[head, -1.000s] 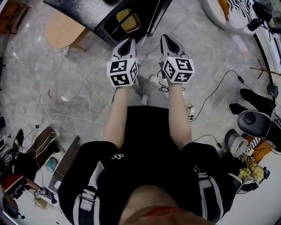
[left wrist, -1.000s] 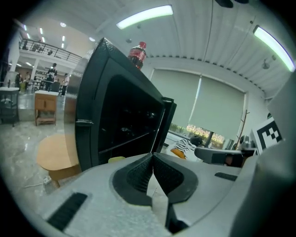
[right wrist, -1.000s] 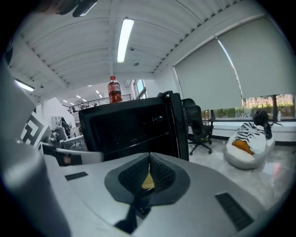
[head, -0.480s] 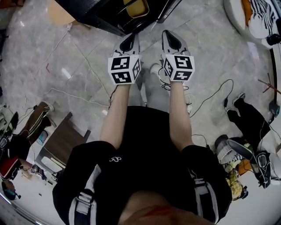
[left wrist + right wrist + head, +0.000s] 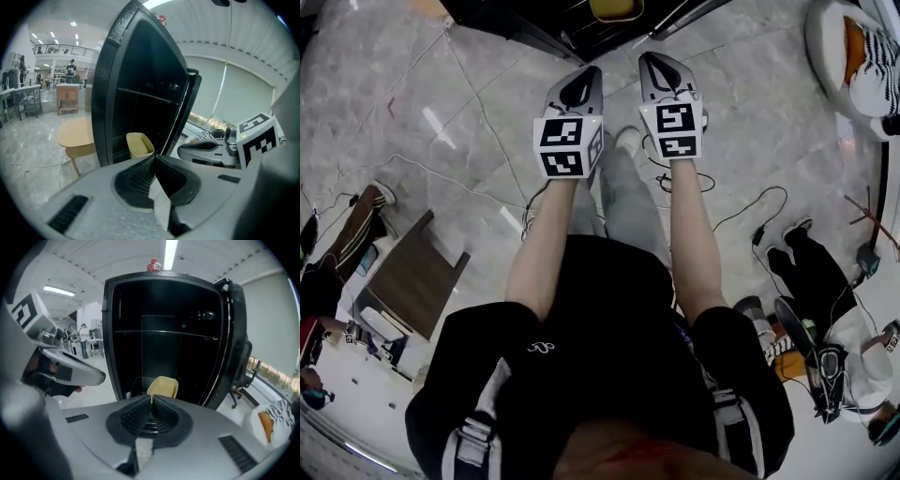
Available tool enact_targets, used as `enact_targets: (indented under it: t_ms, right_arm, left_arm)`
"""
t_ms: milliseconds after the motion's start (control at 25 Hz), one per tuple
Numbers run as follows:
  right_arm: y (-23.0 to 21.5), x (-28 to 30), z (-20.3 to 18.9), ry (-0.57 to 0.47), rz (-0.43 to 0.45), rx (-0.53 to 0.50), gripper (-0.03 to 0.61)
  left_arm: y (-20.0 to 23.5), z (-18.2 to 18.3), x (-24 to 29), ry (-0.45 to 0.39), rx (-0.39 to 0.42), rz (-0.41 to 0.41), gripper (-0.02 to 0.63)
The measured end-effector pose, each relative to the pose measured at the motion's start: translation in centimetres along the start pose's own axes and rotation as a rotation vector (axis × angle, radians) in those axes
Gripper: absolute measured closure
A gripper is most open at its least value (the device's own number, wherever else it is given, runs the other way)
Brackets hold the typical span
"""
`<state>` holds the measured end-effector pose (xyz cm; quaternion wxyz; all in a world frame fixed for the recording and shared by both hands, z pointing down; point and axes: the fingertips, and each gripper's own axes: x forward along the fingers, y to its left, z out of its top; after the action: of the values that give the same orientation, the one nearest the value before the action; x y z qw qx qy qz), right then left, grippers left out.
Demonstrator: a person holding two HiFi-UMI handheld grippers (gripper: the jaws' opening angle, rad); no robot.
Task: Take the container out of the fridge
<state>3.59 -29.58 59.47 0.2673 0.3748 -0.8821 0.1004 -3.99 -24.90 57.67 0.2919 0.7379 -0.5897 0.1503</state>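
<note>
**1. Containers**

1.1 The black fridge (image 5: 164, 301) stands on the marble floor (image 5: 441, 112) with its door (image 5: 236, 343) swung fully open at the right side of the cabinet. The interior is dark. One horizontal shelf (image 5: 164, 332) crosses the cavity at about mid-height; whether anything lies on it cannot be made out.

1.2 The yellow container (image 5: 163, 386) stands upright on the lowest level of the fridge, close to the front opening. It is an open-topped tub with rounded corners. The left gripper view shows the upper inner walls; the bottom of the tub is hidden, so its contents cannot be determined. In the head view only part of the container shows, at the top edge of the picture, inside the open cabinet.

1.3 A small red-topped item (image 5: 153, 265) sits on the roof of the fridge. Its type cannot be identified.

**2. Grippers**

2.1 The left gripper (image 5: 586, 77) is held level in front of the fridge opening, apart from the container. Its jaws are pressed together, ribbed pad against ribbed pad, with nothing between them.

2.2 The right gripper (image 5: 654, 64) is held just beside the left one and points straight into the cabinet. Its jaws are closed tip to tip and grip nothing. The container lies directly beyond the jaw tips, without contact.
</note>
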Motion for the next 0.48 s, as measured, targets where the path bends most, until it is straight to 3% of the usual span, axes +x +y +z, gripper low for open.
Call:
enact_targets:
  t_ms: [280, 480]
  right_arm:
    - [0.0, 6.2, -1.6, 0.125, 0.09, -0.215, 0.563]
    - [-0.2, 9.9, -2.7, 0.225, 0.14, -0.442, 0.563]
  left_arm:
    - [1.7, -0.5, -0.2, 0.005, -0.028, 0.029, 0.604]
    - [2.2, -0.6, -0.6, 0.002, -0.043, 0.046, 0.604]
